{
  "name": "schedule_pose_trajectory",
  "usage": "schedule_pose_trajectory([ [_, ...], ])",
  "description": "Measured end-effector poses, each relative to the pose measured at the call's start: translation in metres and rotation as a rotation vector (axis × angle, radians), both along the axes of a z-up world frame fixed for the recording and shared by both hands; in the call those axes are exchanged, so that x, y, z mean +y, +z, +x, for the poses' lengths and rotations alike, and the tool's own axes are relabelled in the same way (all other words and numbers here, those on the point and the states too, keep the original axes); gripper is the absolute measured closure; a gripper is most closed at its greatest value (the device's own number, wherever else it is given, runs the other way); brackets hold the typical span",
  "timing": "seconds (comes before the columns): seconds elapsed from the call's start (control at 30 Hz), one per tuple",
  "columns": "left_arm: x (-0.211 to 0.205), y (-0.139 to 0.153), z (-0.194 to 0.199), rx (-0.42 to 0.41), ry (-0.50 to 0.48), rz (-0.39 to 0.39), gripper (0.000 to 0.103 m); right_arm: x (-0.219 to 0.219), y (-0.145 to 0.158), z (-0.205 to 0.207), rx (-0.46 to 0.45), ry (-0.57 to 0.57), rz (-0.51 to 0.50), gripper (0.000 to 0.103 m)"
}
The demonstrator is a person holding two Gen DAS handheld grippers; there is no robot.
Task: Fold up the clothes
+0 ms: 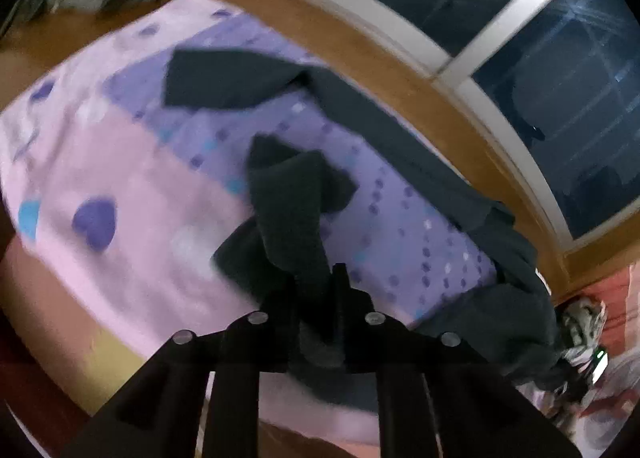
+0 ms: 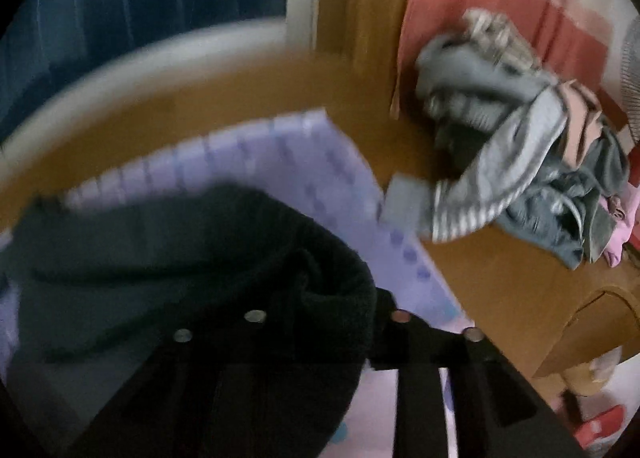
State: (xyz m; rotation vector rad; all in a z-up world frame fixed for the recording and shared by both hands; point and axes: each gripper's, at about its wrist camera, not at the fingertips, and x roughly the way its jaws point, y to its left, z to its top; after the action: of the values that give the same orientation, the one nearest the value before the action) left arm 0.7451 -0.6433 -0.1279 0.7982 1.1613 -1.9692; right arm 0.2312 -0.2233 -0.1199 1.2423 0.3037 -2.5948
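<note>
gripping a bunched fold of the dark charcoal fleece garment (image 1: 400, 130) in the closed left gripper (image 1: 320, 286), right gripper (image 2: 324, 322) buried in the same cloth, grip unclear; half-spread toward 12 o'clock on the lilac heart-print blanket (image 1: 120, 162), folding unfinished, crumpled grey laundry heap (image 2: 520, 146) waiting at 2 o'clock.

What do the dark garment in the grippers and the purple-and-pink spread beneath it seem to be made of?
Dark garment: probably fleece or thick knit; matte, nubby surface, soft bulky folds. Spread: probably plush or printed cotton; matte, with printed hearts and dots, but blur hides the weave.
</note>
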Motion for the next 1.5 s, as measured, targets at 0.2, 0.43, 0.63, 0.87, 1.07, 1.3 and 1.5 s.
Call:
schedule_pose_trajectory([
  [0.2, -0.007, 0.008, 0.026, -0.003, -0.018, -0.025, 0.077, 0.034, 0.014, 0.045, 0.042, -0.014, 0.028, 0.034],
  [0.43, -0.036, 0.022, 0.026, -0.108, -0.219, -0.077, 0.073, 0.044, 0.055, 0.132, 0.112, -0.052, -0.026, 0.032],
  [0.63, -0.062, 0.024, 0.025, -0.11, -0.395, -0.093, 0.072, -0.025, 0.065, 0.232, 0.099, 0.1, -0.127, 0.032],
  [0.87, -0.072, 0.015, 0.013, -0.109, -0.523, -0.092, 0.072, -0.121, 0.05, 0.345, 0.062, 0.321, -0.166, 0.032],
  [1.07, -0.077, 0.008, 0.021, -0.095, -0.519, -0.066, 0.072, -0.185, 0.036, 0.402, 0.003, 0.524, -0.227, 0.032],
  [1.3, -0.101, 0.0, 0.029, -0.154, -0.544, -0.034, 0.072, -0.244, 0.023, 0.458, -0.029, 0.699, -0.27, 0.032],
  [1.5, -0.12, -0.005, 0.011, -0.118, -0.64, -0.028, 0.072, -0.286, 0.019, 0.494, -0.055, 0.738, -0.277, 0.032],
])
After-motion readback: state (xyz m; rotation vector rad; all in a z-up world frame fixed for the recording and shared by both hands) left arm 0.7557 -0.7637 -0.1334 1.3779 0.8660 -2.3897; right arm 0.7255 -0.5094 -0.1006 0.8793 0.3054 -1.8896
